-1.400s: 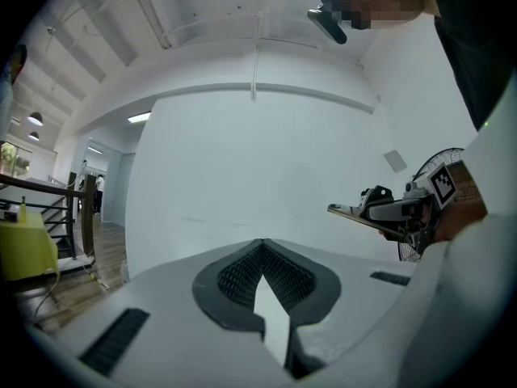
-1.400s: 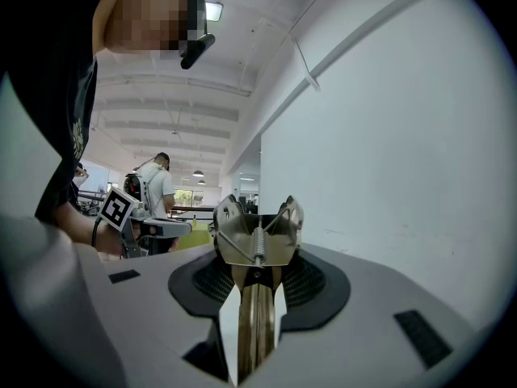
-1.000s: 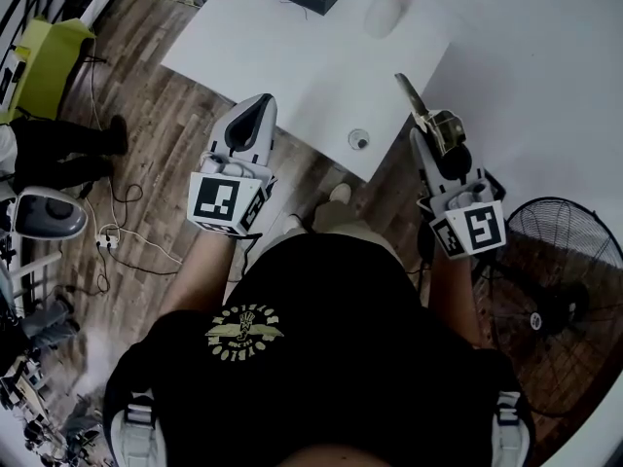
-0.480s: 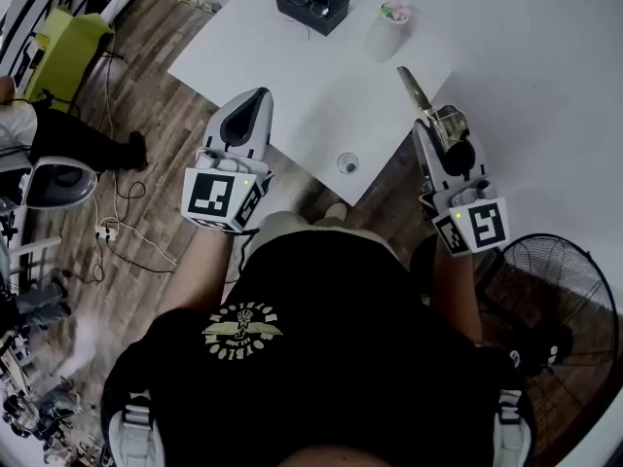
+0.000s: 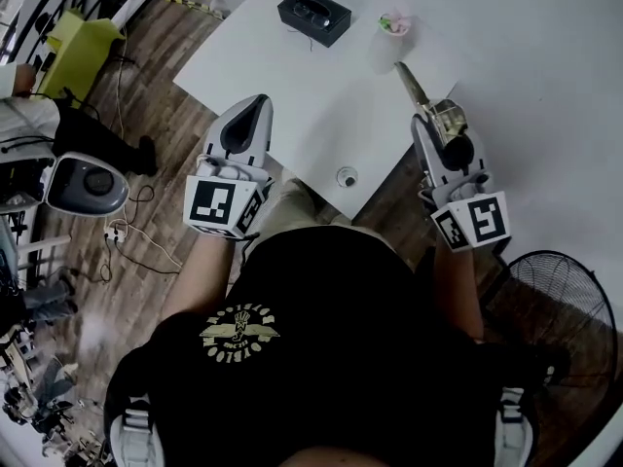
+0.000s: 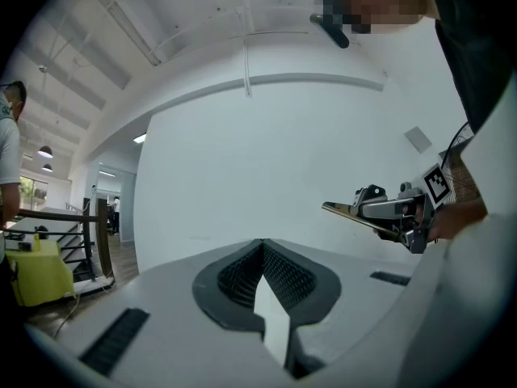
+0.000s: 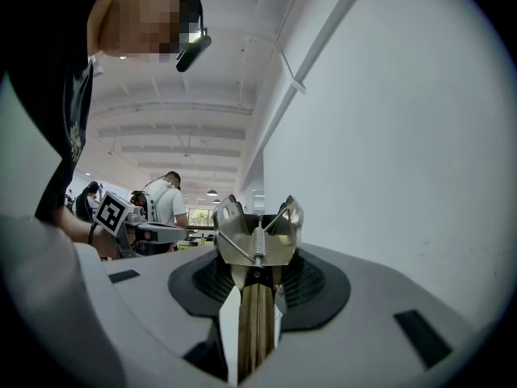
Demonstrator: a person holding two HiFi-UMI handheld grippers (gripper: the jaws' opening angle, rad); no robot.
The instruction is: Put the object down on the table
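A white table stands on wood flooring beside a white wall, seen from above by the person standing at its near corner. The task's thing, a metal spring-loaded tool, is not yet down. It sticks out of the right gripper towards 12 o'clock, held in the air over the table's right edge. In the right gripper view the tool sits between the jaws, which are clamped on its shank, with its spring and two holed arms showing beyond them. As I judge it, lowering and release are both still to do.

At 9 o'clock from the tool, the left gripper hangs over the table's near-left edge, its jaws together on nothing.

At the table's 12 o'clock end is an open black box holding something dark I cannot identify. Just beside it at 3 o'clock is a clear cup with something pink and green at its top. A small round thing sits by the near corner.
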